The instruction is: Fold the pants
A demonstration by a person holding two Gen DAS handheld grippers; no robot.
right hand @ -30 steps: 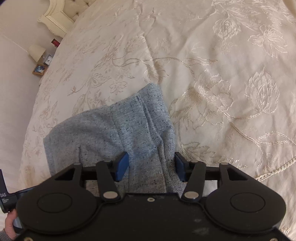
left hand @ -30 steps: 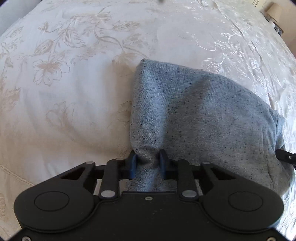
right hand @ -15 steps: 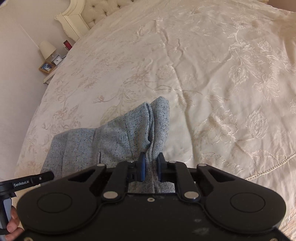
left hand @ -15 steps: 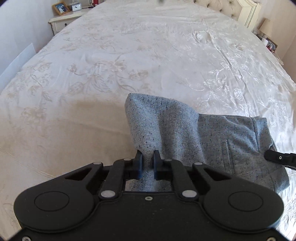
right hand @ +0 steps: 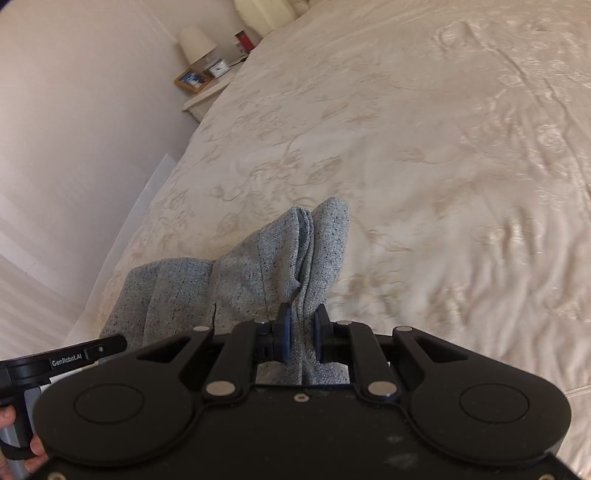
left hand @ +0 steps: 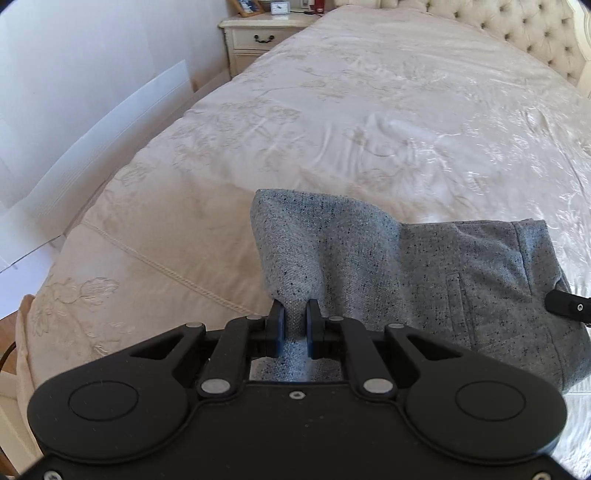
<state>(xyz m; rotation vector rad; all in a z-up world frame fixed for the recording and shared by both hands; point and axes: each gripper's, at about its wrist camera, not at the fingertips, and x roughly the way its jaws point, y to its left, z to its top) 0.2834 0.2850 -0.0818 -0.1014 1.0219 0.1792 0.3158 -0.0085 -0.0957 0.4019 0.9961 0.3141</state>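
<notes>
1. The nightstand [left hand: 255, 37], upper left of the left wrist view, has one drawer, closed, contents hidden; a picture frame [left hand: 248, 5] and a small clock [left hand: 279, 6] stand on top.
2. The left gripper [left hand: 294, 325] is clamped on a bunched fold of the grey pants [left hand: 424, 280], which spread right across the cream bedspread [left hand: 369, 110].
3. The right gripper [right hand: 302, 332] pinches another fold of the pants [right hand: 258, 273]; the cloth rises above its fingers at frame centre and trails lower left.

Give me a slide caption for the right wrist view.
Right gripper jaws shut on grey pants over cream bedspread.
</notes>
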